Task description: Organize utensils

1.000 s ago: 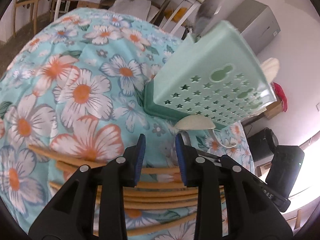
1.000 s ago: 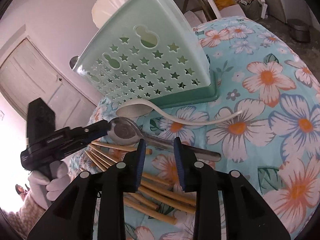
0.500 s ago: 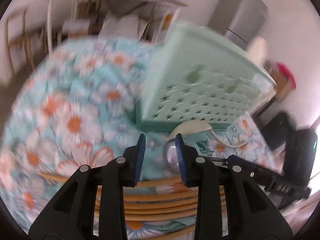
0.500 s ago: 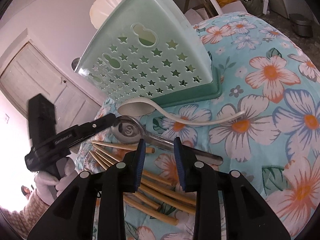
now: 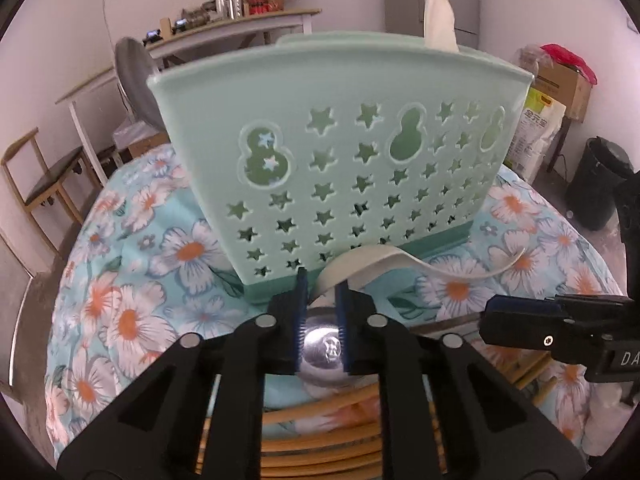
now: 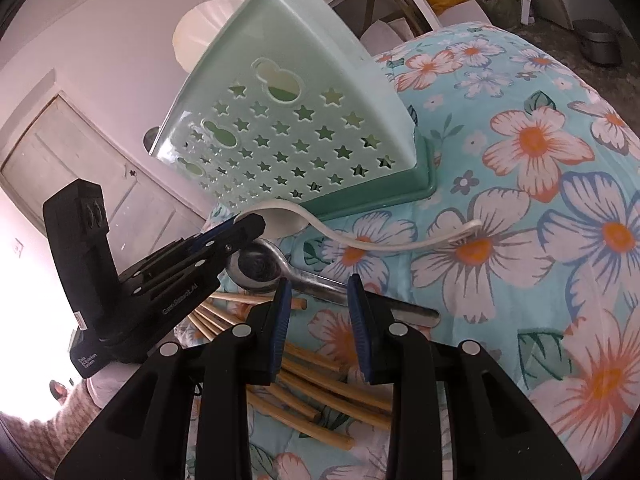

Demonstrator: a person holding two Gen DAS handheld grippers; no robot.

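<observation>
Step in hand: the left tool (image 5: 321, 322) is taking the metal spoon (image 5: 325, 350) by its bowl; my reading is that the grasp is just being made.
Left tool: its jaws have just been closing and now stand narrow, with the spoon's bowl between the blue pads; whether the pads truly press on the metal I cannot tell.
Metal spoon: lies on the flowered tabletop (image 6: 560, 208), bowl to the left under the left tool's tip, handle running right toward the near edge.
White spoon (image 6: 372, 236): just beyond the metal one, bowl against the foot of the green holder (image 6: 304, 120), handle curving off to the right.
Chopsticks (image 6: 320, 396): a loose fan near the tools, partly under the metal spoon's neck.
Right tool (image 6: 318, 324): partly open and holding nothing, above the metal spoon's handle and the chopsticks.
Doing it well: a round, smooth bowl may slip from flat pads, so close firmly before lifting, and lift clear of the white spoon's bowl.
Destination: the holder stands upright at the far side, already with utensils sticking out of its top.
</observation>
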